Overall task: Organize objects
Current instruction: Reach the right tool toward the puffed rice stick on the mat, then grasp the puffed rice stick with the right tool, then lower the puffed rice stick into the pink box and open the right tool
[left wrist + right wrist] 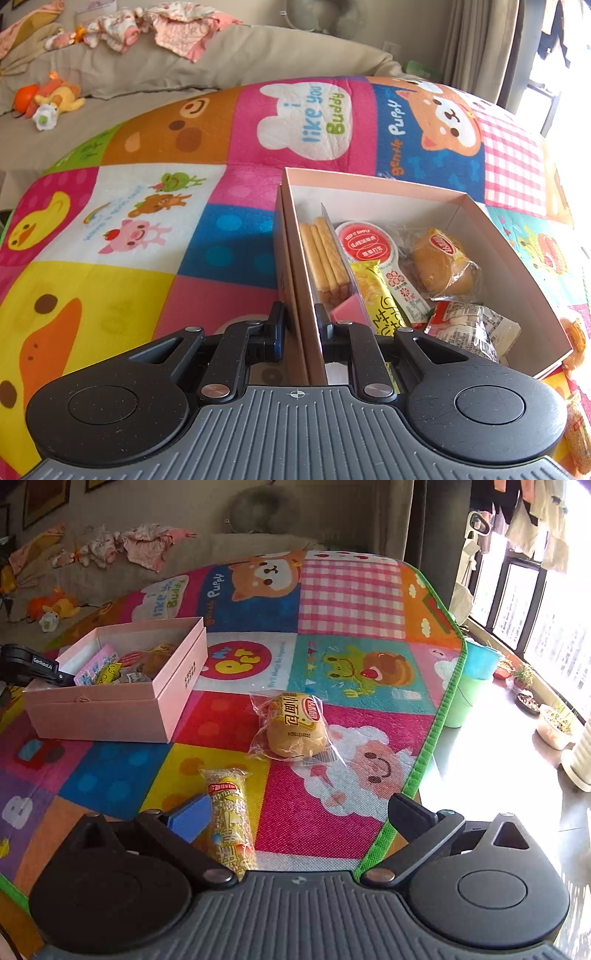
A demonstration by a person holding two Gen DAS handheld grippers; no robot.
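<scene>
Bright cartoon mat [147,229] over the bench, messy sofa [221,66] behind; from the left wrist, the left hand-held gripper [300,325] is clenched on the near wall of the pink box [369,184], steadying it, with several snacks already inside. From the right wrist, window light off to the right, the right hand-held gripper [299,812] is released and empty, so we're mid-sort I'd say: next up is closing on the rice bar [231,819] by its blue pad or the bun [295,727] further out, then over to the box.

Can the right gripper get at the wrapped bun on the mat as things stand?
Probably yes. The right gripper is open, and the bun lies alone on the mat ahead of it, clear of the rice bar and the box.
</scene>
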